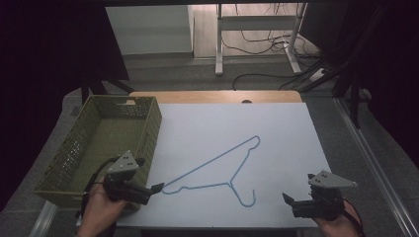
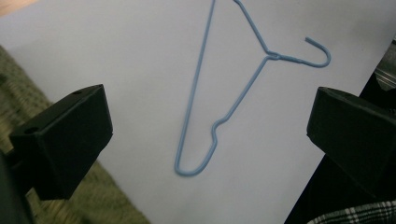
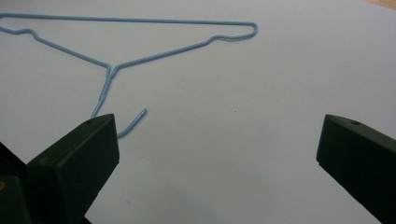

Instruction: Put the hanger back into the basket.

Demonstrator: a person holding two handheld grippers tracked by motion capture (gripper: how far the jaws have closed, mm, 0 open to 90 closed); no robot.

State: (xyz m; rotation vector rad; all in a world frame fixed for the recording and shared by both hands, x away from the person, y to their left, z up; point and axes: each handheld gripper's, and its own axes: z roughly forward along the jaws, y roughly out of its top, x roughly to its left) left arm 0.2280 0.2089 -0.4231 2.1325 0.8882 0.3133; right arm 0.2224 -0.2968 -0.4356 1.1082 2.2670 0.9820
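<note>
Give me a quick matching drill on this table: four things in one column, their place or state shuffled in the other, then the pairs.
Things:
1. hanger
2. basket
3. left gripper
4. right gripper

Places or states:
A. green, at the left edge of the table
B. open, off to the right of the hook
C. blue wire, flat on the white sheet
D. open, at the hanger's near-left corner

Pairs: 1-C, 2-A, 3-D, 4-B
</note>
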